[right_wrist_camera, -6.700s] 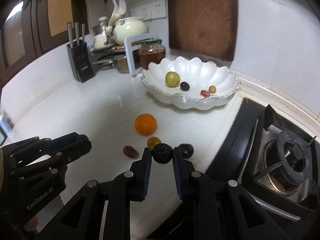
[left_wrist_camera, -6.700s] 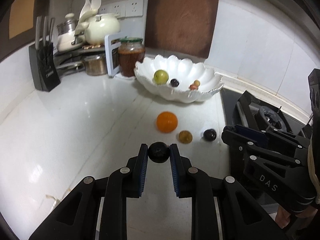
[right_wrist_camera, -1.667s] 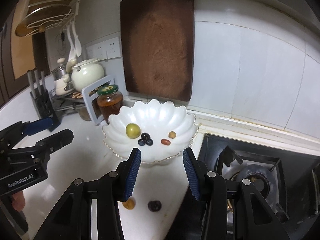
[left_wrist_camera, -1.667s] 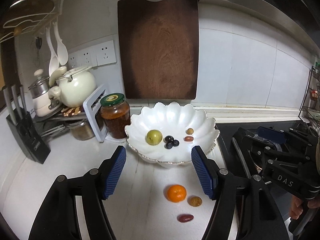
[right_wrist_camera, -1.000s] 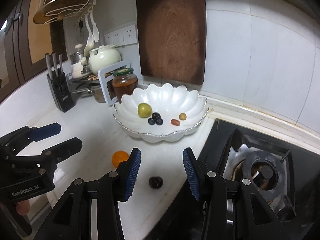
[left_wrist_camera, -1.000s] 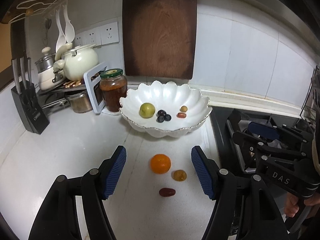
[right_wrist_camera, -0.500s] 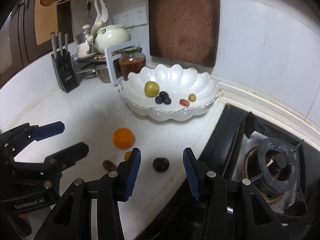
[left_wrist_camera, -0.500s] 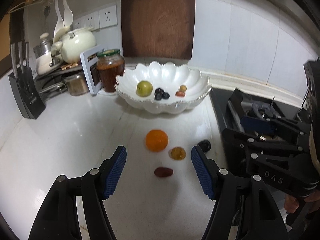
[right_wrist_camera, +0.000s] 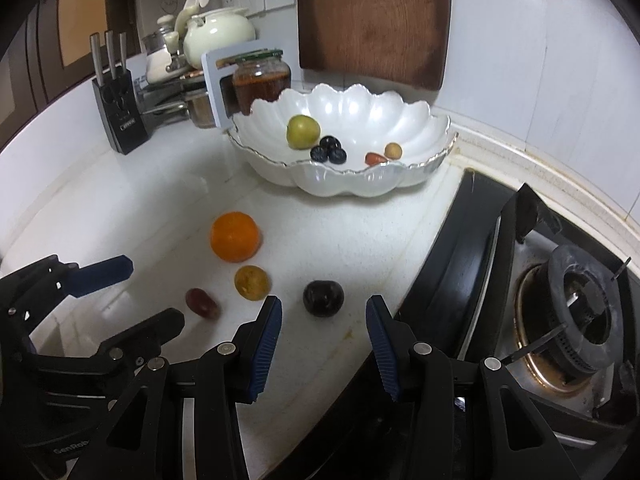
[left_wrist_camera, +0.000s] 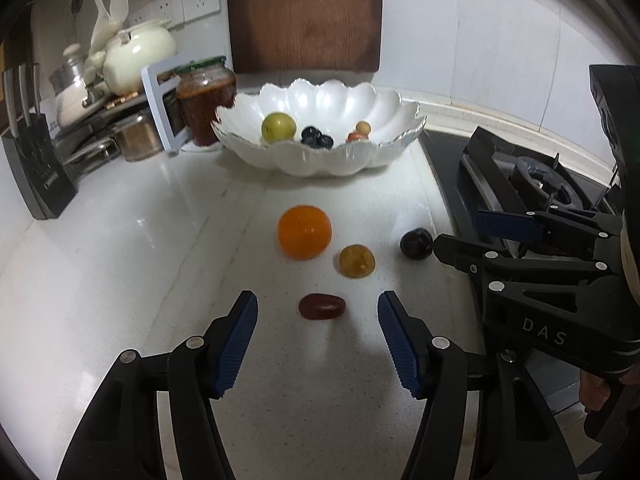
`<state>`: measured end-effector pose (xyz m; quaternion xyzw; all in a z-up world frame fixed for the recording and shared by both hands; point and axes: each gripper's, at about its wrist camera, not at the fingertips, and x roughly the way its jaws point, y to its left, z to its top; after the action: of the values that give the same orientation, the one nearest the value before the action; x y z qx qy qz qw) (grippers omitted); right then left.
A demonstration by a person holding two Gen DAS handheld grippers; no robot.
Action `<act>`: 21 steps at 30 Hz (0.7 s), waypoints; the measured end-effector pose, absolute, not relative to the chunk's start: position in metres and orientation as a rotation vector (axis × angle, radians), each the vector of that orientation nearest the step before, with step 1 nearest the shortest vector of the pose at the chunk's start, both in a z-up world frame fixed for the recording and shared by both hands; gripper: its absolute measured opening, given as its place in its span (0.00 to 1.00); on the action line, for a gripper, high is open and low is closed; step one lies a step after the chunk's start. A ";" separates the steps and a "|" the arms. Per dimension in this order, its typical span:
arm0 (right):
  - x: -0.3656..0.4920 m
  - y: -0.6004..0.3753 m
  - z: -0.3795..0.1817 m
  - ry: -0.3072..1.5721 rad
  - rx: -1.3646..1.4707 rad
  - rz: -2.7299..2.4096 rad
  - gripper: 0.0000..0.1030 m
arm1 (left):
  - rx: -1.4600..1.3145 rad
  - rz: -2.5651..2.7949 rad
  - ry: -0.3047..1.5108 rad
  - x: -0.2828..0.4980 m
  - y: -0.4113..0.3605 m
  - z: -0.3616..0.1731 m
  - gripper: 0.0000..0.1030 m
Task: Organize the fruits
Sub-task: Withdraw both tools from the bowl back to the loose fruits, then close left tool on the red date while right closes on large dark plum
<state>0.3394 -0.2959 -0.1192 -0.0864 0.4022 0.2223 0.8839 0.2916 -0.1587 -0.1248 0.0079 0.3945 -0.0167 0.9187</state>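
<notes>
On the white counter lie an orange (left_wrist_camera: 305,232) (right_wrist_camera: 235,236), a small yellow fruit (left_wrist_camera: 357,261) (right_wrist_camera: 251,282), a red oval fruit (left_wrist_camera: 322,306) (right_wrist_camera: 202,302) and a dark plum (left_wrist_camera: 416,243) (right_wrist_camera: 323,298). My left gripper (left_wrist_camera: 318,312) is open and empty, with the red oval fruit between its fingertips' line. My right gripper (right_wrist_camera: 323,312) is open and empty, with the dark plum just ahead between its fingers. The white scalloped bowl (left_wrist_camera: 372,160) (right_wrist_camera: 416,176) holds a green fruit (left_wrist_camera: 278,127) (right_wrist_camera: 303,132), dark berries (right_wrist_camera: 329,149) and two small fruits.
A gas stove (right_wrist_camera: 568,312) (left_wrist_camera: 532,184) borders the counter on the right. A jar (left_wrist_camera: 205,104), a kettle (left_wrist_camera: 138,58), pots and a knife block (left_wrist_camera: 36,176) stand at the back left. A wooden board (left_wrist_camera: 304,16) leans on the wall.
Both grippers have dropped lower and nearer to the loose fruits on the counter. The red oval fruit now sits between my left fingertips and the plum before my right ones.
</notes>
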 end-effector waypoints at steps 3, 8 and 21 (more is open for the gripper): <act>0.344 -0.295 -0.126 0.859 -0.179 0.464 0.44 | 0.008 -0.044 0.830 0.295 -0.159 -0.132 0.55; 0.352 -0.293 -0.134 0.885 -0.180 0.476 0.44 | -0.003 -0.046 0.856 0.303 -0.160 -0.143 0.55; 0.372 -0.285 -0.147 0.927 -0.170 0.500 0.43 | -0.045 -0.032 0.907 0.319 -0.155 -0.159 0.46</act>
<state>0.3717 -0.2850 -0.1472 -0.0812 0.4416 0.2382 0.8612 0.3192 -0.1548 -0.1587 -0.0217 0.4381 -0.0154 0.8985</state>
